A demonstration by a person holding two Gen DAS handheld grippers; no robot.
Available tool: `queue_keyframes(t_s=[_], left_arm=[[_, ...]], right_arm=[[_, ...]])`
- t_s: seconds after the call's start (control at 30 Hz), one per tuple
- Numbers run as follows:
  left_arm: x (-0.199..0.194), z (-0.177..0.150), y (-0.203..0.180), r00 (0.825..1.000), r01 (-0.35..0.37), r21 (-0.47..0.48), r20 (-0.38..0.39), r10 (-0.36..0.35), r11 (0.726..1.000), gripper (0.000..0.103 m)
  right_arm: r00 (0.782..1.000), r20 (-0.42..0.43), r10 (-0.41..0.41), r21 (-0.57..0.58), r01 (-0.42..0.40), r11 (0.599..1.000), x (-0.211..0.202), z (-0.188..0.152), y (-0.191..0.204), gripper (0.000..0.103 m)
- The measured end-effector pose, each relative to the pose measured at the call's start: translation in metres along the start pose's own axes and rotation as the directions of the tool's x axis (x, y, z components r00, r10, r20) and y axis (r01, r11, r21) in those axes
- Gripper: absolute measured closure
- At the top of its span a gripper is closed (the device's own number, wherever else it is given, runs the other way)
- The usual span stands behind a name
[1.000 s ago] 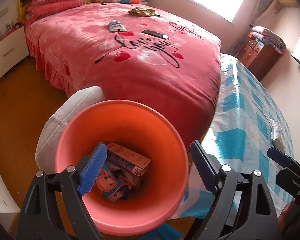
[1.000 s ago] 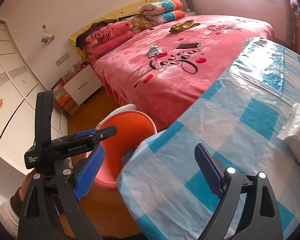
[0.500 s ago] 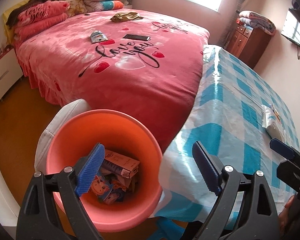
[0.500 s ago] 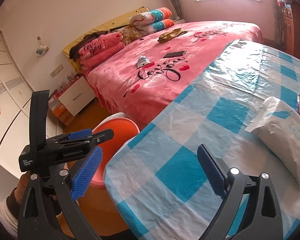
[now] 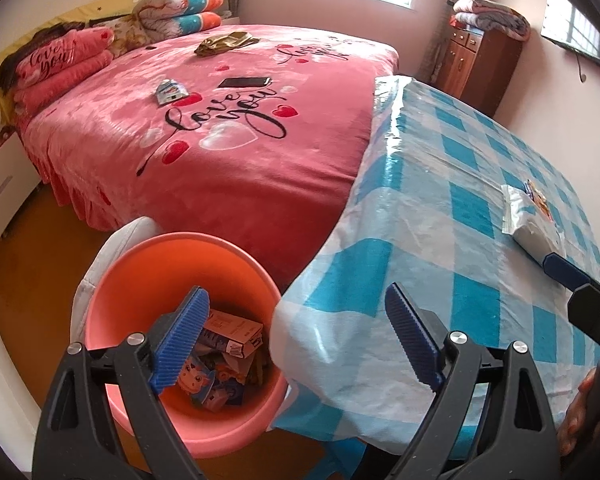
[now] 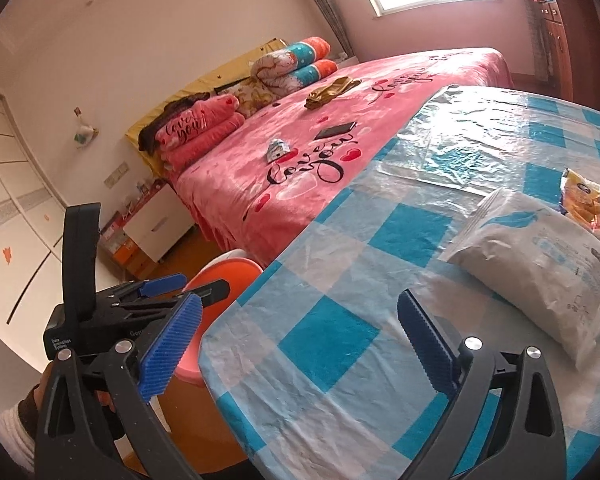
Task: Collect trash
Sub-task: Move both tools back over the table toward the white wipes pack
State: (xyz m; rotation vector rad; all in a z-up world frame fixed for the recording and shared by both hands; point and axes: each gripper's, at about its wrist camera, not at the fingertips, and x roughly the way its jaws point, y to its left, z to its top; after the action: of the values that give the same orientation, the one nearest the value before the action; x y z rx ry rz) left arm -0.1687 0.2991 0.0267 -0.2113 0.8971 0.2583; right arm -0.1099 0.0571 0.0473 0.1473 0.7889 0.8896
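An orange bin (image 5: pixel 140 280) stands on the floor by the table corner, with small boxes and cartoon wrappers (image 5: pixel 220 364) inside. My left gripper (image 5: pixel 296 340) hangs open above the bin's rim and the table corner, holding nothing. My right gripper (image 6: pixel 300 344) is over the blue-checked tablecloth (image 6: pixel 332 344); its jaws are opening and nothing is between them. To its right on the cloth lie a white plastic packet (image 6: pixel 540 264) and, behind it, a yellow wrapper (image 6: pixel 584 200). The packet (image 5: pixel 532 220) also shows far right in the left wrist view. A crumpled wrapper (image 5: pixel 170 91) lies on the bed.
The pink bed (image 5: pixel 240 168) sits close behind the bin and table, with a phone (image 5: pixel 244 82) and a golden cloth (image 5: pixel 224 42) on it. A white cloth (image 5: pixel 112 248) is wedged behind the bin. A wooden cabinet (image 5: pixel 476 64) stands at the far wall.
Both views have swung right, from the bin toward the table. The white packet and yellow wrapper have come into the right wrist view. The right jaws stand a little wider.
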Motion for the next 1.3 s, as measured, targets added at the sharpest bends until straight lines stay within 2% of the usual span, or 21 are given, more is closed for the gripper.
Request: queue_keyframes(t_s=[0.4,0.6,0.73,1.0,1.3], left_arm=[[-0.005,0.000,-0.033,1.000,-0.012,0.079,0.006,0.012,0.997,0.013],[-0.005,0.000,-0.048,1.000,0.007,0.101,0.002,-0.007,0.995,0.013],[-0.002,0.001,-0.064,1.000,0.026,0.127,-0.009,-0.025,0.992,0.013],[-0.001,0.001,-0.100,0.997,0.070,0.184,-0.023,-0.067,0.980,0.013],[0.004,-0.008,-0.148,0.984,0.169,0.234,-0.092,-0.151,0.958,0.013]], right_arm=[[1.000,0.010,0.023,0.032,-0.023,0.999,-0.018,-0.002,-0.023,0.005],[0.998,0.007,0.055,0.070,-0.055,0.996,-0.026,0.000,-0.038,0.005],[0.999,0.034,0.024,0.071,-0.026,0.997,-0.038,0.001,-0.050,0.005],[0.997,0.073,-0.013,0.142,0.003,0.990,-0.063,0.004,-0.086,0.005],[0.986,0.123,-0.114,0.228,0.084,0.970,-0.090,0.007,-0.134,0.005]])
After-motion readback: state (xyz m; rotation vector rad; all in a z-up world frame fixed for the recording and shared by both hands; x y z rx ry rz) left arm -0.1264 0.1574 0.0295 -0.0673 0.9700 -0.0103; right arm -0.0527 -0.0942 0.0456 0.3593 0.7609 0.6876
